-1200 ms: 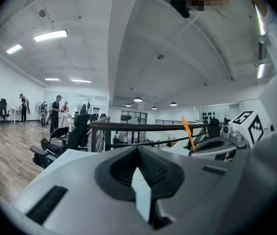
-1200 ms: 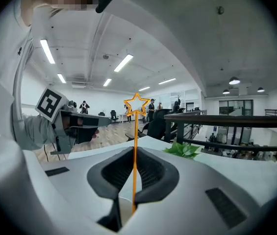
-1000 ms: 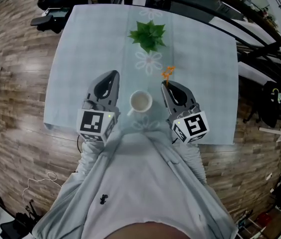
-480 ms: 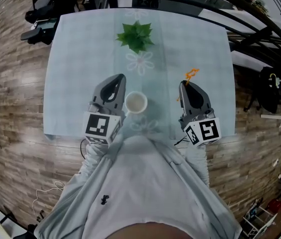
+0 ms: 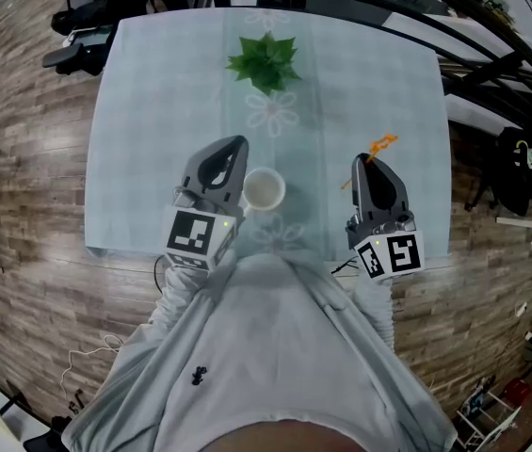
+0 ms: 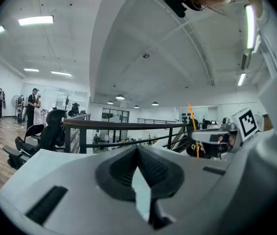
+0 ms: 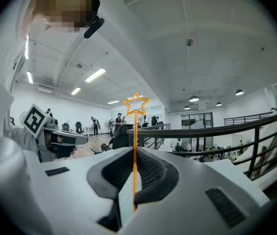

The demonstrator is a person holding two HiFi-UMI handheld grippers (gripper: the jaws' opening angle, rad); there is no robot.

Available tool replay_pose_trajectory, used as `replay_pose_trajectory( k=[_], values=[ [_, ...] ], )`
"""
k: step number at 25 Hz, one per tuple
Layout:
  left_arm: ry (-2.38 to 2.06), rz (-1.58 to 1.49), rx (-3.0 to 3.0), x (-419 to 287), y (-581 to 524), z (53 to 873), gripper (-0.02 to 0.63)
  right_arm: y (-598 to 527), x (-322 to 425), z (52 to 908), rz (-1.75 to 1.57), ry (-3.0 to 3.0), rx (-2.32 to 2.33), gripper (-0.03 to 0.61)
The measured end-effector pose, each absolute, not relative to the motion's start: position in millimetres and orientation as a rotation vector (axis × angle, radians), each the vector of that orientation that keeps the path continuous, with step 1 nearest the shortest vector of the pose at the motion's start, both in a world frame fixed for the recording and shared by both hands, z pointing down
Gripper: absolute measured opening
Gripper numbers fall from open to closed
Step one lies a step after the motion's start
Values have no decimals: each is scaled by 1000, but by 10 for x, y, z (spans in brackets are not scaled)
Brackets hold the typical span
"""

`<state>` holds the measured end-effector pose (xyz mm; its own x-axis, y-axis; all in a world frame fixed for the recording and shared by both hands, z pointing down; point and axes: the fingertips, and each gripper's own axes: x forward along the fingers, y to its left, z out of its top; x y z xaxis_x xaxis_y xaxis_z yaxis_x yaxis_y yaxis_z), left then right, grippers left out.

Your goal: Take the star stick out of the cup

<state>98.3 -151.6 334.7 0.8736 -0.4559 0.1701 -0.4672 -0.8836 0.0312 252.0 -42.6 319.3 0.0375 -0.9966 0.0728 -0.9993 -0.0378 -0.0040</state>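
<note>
The star stick [image 7: 135, 131] is a thin orange rod topped by a small outlined five-point star, hollow in the middle. It stands upright between the jaws of the right gripper [image 7: 135, 152], which are clenched on its lower part, with the star well above the jaw tips. From the head view the stick is clear of the cup [image 5: 264, 190] and well to its right, poking out past the right gripper's tip over the counter [image 5: 153, 111]. There it reads only as a blurred orange squiggle, and the star shape cannot be made out. The cup is pale, stands upright on the counter and looks empty, with the left gripper [image 5: 232, 147] just beside its left rim; whether they touch cannot be told. In the left gripper view its jaws are closed together at the tips with nothing between them, and the cup is hidden below the gripper body. The person's grey sleeves cover both hands. The right gripper hangs near the counter's right and near edges, with a dark railing [image 5: 491, 64] beyond the far right corner. A green plant [image 5: 264, 61] sits at the far middle, and bare counter lies to the left and between plant and cup.
</note>
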Motion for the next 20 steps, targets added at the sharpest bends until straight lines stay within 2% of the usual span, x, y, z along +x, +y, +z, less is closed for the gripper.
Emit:
replay_pose_trajectory(
  k=[20],
  values=[
    [-793, 239, 2944, 899, -1542, 3364, 20, -506, 2463, 3202, 109, -2205, 2228, 29]
  ],
)
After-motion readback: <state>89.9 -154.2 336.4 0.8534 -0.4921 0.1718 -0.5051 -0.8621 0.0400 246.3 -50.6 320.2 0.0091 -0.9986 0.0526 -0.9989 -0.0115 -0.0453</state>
